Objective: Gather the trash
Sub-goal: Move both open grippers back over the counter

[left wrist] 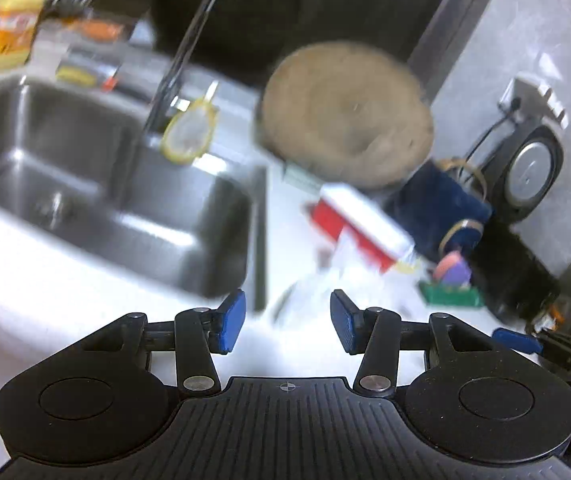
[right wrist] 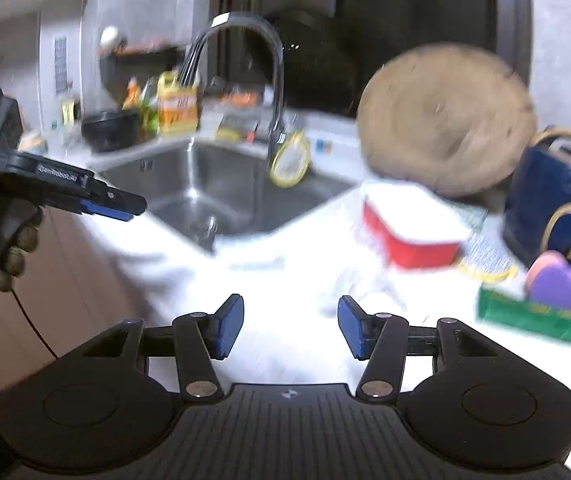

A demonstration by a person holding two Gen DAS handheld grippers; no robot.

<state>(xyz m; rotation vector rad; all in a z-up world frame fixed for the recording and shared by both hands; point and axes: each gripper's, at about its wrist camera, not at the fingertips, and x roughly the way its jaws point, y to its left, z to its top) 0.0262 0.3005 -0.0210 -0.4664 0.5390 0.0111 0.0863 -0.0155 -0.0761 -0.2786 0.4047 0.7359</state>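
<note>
**Ana:** Blue pads up front — the left gripper [left wrist: 287, 322] hangs over the white counter [left wrist: 85, 292] with its jaws spread wide and nothing between them.

**Ben:** Same on the other side. Right gripper [right wrist: 290, 328] is released too, jaws apart, bare counter showing through the gap.

**Ana:** And the trash? From the left wrist view, a crumpled clear wrapper [left wrist: 309, 300] lies just past the fingertips, at about 12 o'clock, touching neither pad. It's blurred, so I can't tell what it is exactly.

**Ben:** In my view the same pale crumple sits at 1 o'clock from the jaws, close but apart. Behind it, a red box with a white lid [right wrist: 409, 228], tilted.

**Ana:** I have that box at 1 o'clock as well, and beyond it a round wooden board [left wrist: 345, 116] leaning upright against the wall.

**Ben:** Steel sink [right wrist: 221, 192] at 11 o'clock for me, with the curved faucet [right wrist: 273, 80] rising at its far edge and a yellow-rimmed strainer [right wrist: 290, 160] hanging at the faucet's base.

**Ana:** Sink's at 10 o'clock here. Far right, at 2 o'clock — a navy bag [left wrist: 445, 204], then a pink and purple sponge [left wrist: 451, 270] sitting above a green box [left wrist: 451, 298].

**Ben:** Left gripper shows in my frame at 9 o'clock, held in a gloved hand [right wrist: 1, 244]; from this side I can't tell its jaw state.

**Ana:** Yellow bottle [left wrist: 11, 24] at my 11 o'clock, well back behind the sink.
</note>
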